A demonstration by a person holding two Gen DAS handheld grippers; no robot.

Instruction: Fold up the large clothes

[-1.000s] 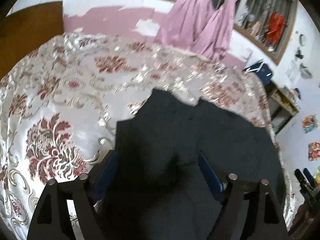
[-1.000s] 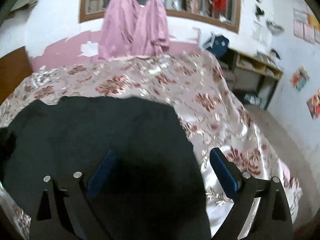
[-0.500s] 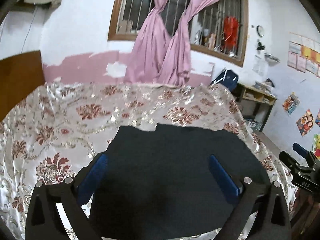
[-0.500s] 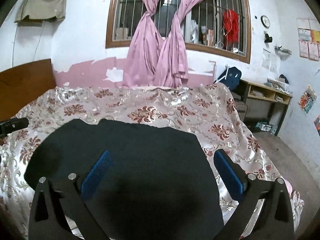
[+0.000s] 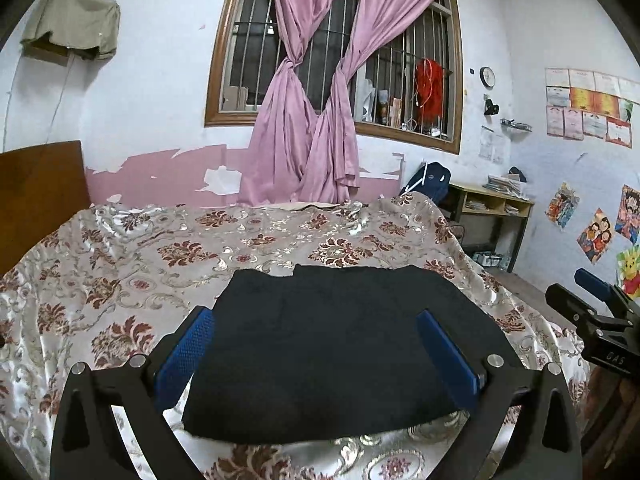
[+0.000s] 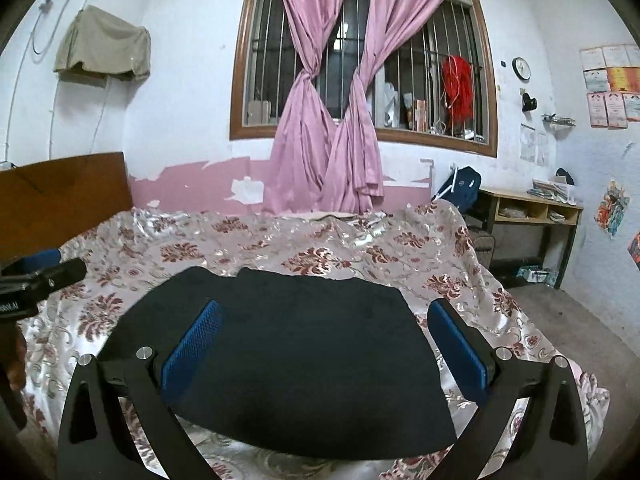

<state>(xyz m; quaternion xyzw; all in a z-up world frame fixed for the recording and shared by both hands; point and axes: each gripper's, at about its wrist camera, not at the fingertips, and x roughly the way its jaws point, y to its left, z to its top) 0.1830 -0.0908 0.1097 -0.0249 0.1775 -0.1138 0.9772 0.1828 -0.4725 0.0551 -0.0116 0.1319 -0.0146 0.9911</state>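
Both tongs are hanging wide apart w/ nothing between the blue pads: left tongs (image 5: 316, 354) and right tongs (image 6: 326, 350) are sitting above the near edge of the dark garment (image 5: 340, 344), not touching it. A sec ago the cams were looking down close on the cloth, w/ the left jaws not yet fully spread; now both views are looking out over the whole bed (image 5: 120, 248) to the window (image 5: 332, 52) and curtains (image 5: 304, 128), so the hands are backing up and away. Judging from that, a fold is just being finished & released, and the person is checking the result or setting up the next fold.

Garment is lying on the near half of the bed, toward the foot-side edge, as a compact, roughly trapezoid stack; far edge is showing a small notch where layers aren't quite lining up (image 6: 240, 272). Fabric is looking matte, black, soft, prob. knit or fleece, no sheen. Bedspread is contrasting: shiny satin-like, pale w/ dark-red floral damask, lightly wrinkled. Right tongs are also peeking in at the edge of the left view (image 5: 600, 320).
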